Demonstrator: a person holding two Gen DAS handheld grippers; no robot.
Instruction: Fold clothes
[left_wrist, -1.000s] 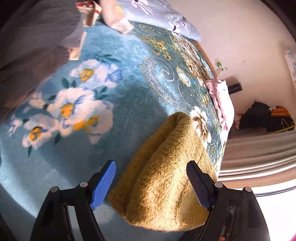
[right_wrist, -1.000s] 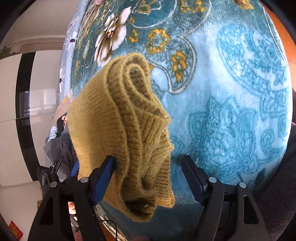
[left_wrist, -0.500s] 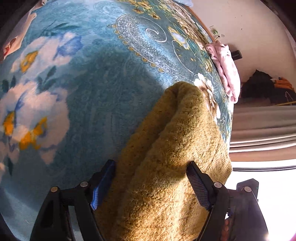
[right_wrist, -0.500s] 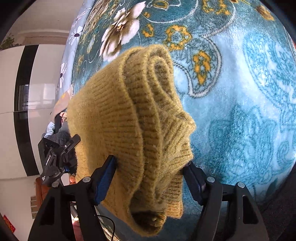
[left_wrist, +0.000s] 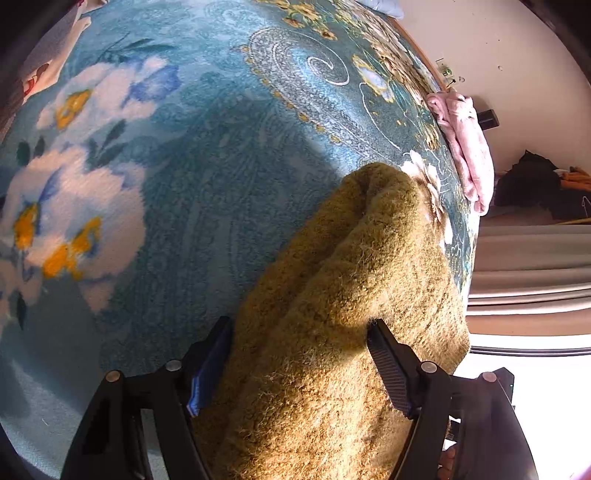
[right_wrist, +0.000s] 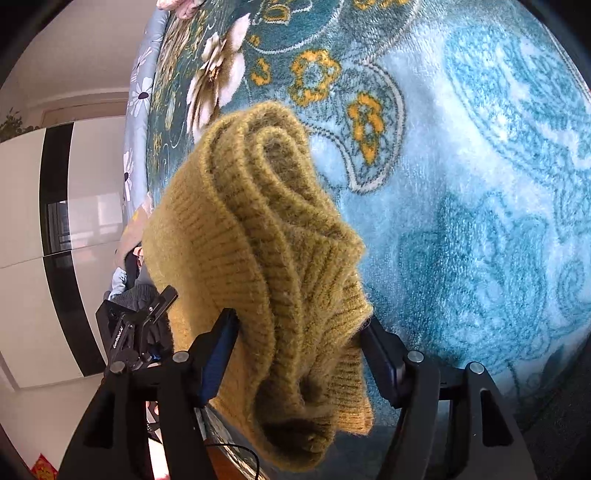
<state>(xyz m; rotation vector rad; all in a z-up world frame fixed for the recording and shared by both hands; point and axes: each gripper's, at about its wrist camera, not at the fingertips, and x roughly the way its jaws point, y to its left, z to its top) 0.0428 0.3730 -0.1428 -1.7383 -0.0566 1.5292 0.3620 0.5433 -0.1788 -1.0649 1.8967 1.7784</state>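
Note:
A folded mustard knit sweater (left_wrist: 354, 266) lies on a teal floral blanket (left_wrist: 207, 155). One end of it fills the gap of my left gripper (left_wrist: 299, 362), which stands open, and the cloth touches both fingers and spills over the right one. My right gripper (right_wrist: 299, 358) is open around the other end of the sweater (right_wrist: 266, 229), where the rolled ribbed layers and a hanging hem press against both fingers. The other gripper (right_wrist: 136, 332) shows at the left of the right wrist view.
A pink garment (left_wrist: 465, 147) lies at the blanket's far edge near the wall. Dark clothes (left_wrist: 532, 184) are piled on the floor beyond it. Beside the bed are a curtain (left_wrist: 532, 280) and white cabinets (right_wrist: 48, 258).
Both grippers have moved forward over the sweater's ends, so the cloth now sits deep between the fingers. Each pair of fingers stands slightly narrower than before.

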